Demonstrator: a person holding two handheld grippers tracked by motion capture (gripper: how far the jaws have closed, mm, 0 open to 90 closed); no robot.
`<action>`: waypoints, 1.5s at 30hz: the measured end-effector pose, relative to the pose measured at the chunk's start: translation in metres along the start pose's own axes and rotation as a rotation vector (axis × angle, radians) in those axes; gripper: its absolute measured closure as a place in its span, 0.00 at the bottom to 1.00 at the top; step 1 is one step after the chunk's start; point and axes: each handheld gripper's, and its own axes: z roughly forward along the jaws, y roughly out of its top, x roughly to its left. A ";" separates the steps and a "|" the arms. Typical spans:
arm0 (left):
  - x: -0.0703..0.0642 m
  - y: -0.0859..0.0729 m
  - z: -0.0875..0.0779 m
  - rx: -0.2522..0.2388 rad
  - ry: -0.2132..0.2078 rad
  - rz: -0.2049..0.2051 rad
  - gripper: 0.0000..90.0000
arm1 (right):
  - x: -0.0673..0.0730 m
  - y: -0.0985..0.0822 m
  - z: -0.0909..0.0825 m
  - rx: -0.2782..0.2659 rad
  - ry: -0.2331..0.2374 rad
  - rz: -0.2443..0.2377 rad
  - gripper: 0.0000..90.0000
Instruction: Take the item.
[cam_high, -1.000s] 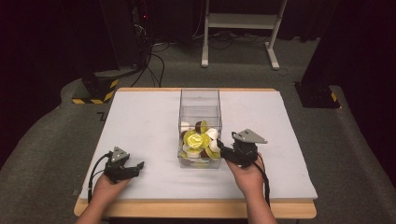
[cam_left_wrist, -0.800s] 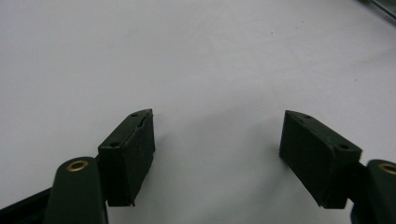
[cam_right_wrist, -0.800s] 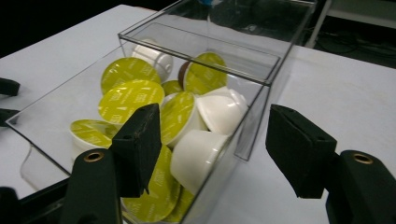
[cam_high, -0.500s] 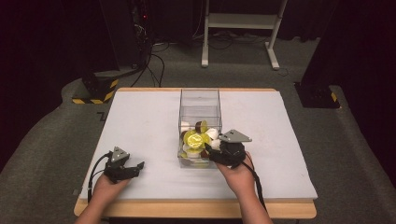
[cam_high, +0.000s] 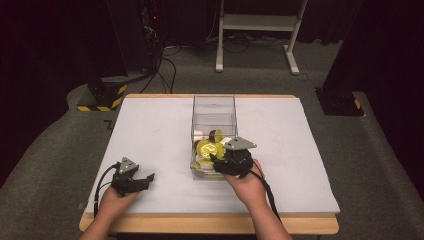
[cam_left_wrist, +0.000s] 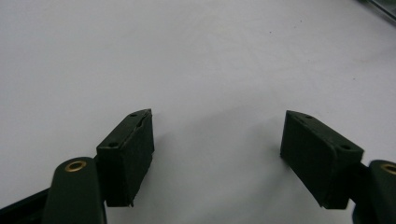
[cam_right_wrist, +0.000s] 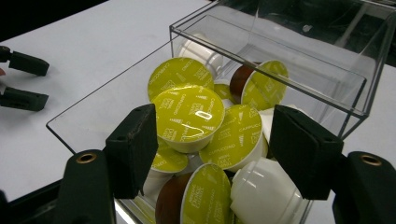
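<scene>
A clear plastic box (cam_high: 214, 106) stands mid-table with its near end full of coffee capsules (cam_high: 209, 148), most with yellow-green lids. My right gripper (cam_high: 216, 161) hangs over that near end, pointing into the box. In the right gripper view its jaws (cam_right_wrist: 212, 135) stand apart above the capsule pile (cam_right_wrist: 187, 116). They have just been opening, and the pads press on nothing. A white capsule (cam_right_wrist: 264, 191) lies low by the right jaw. My left gripper (cam_high: 146, 181) rests at the front left of the white mat. Its jaws (cam_left_wrist: 217, 140) are open over bare mat.
The white mat (cam_high: 150, 130) covers a wooden table whose front edge (cam_high: 210, 224) runs under my forearms. The box's far half (cam_right_wrist: 299, 56) holds little. My left gripper (cam_right_wrist: 23, 81) lies to the left of the box. Cables and a white stand's legs (cam_high: 255, 40) sit on the floor beyond.
My right gripper has moved left, from beside the box's right wall to over its near end. The left gripper has stayed put.
</scene>
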 end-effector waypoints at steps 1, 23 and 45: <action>0.000 0.000 0.000 0.000 0.000 0.000 0.29 | 0.001 0.001 0.001 0.007 0.001 0.001 0.36; 0.000 0.000 0.000 -0.001 -0.003 -0.001 0.29 | 0.016 0.014 0.028 0.112 0.012 -0.037 0.34; 0.000 0.000 0.000 0.001 -0.005 0.002 0.28 | 0.021 0.021 0.045 0.190 -0.034 -0.036 0.36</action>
